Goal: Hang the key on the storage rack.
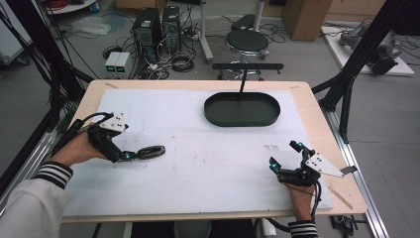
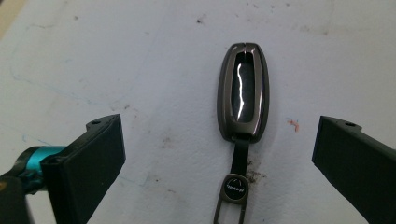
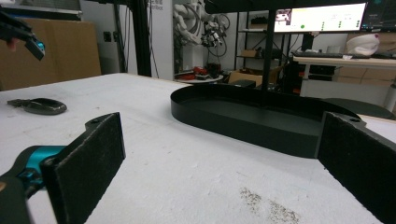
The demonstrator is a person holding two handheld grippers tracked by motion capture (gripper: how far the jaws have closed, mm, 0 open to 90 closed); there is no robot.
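A dark glossy car key fob (image 2: 243,95) with a short strap and metal tag lies flat on the white mat (image 1: 208,163); it also shows as the key fob (image 1: 151,151) at the mat's left and the key fob (image 3: 41,106) far left. My left gripper (image 2: 219,158) hovers over it, open, jaws on either side of the strap end, touching nothing. The left gripper (image 1: 130,155) sits just left of the fob. My right gripper (image 1: 283,155) stands open and empty near the front right. A black oval tray (image 1: 241,119) rests at the mat's far middle, the same tray (image 3: 261,126) ahead of the right jaws.
A black T-shaped stand (image 1: 246,66) rises behind the tray. The wooden table edge (image 1: 341,148) runs close on the right. Stools, computers and cables stand on the floor beyond the table.
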